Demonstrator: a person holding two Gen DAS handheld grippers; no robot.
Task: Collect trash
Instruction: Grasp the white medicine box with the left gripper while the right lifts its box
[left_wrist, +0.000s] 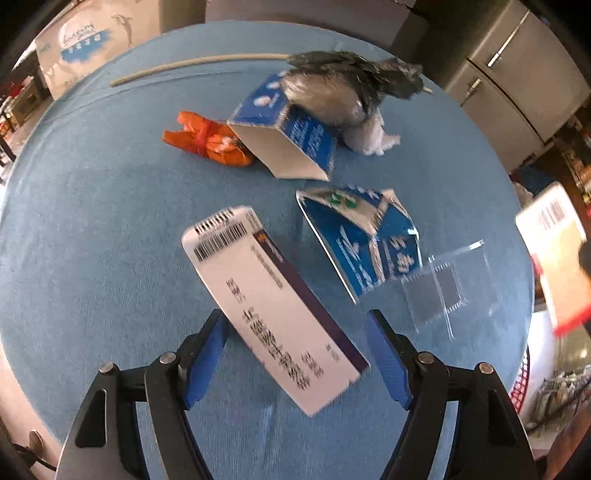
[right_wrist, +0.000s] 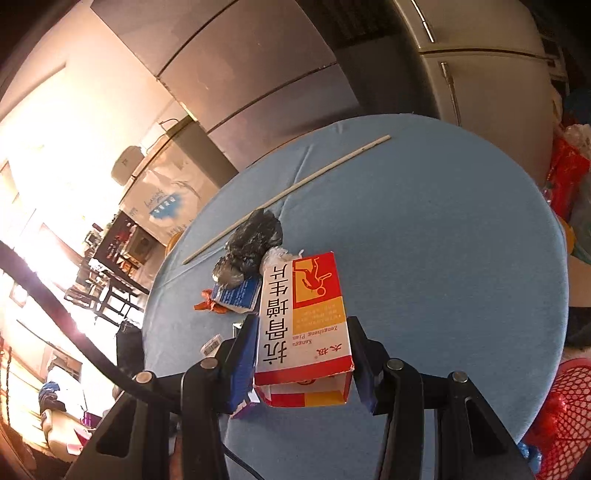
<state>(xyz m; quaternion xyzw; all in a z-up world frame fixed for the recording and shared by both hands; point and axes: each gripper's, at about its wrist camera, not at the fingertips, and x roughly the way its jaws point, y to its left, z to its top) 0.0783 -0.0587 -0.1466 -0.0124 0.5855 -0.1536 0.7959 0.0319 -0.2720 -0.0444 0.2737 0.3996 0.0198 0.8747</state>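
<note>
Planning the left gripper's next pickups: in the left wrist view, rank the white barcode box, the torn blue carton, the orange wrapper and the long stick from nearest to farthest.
From the left gripper:
1. White barcode box, lying between its open fingers.
2. Torn blue carton, ahead, right.
3. Orange wrapper, farther, left.
4. Long stick, at the table's far edge.

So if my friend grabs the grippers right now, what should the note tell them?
Left gripper: jaws open, around the white medicine box, not clamping it.
Right gripper: jaws shut on the red and yellow box, lifted above the blue tablecloth.
On the cloth: two blue cartons, an orange wrapper, a grey plastic bag, a white crumpled wad, a clear plastic tray, a long thin stick.
Red mesh basket sits off the table's right edge, probably the bin.
Done: one box picked up. Left: drop it, then collect the rest.
</note>
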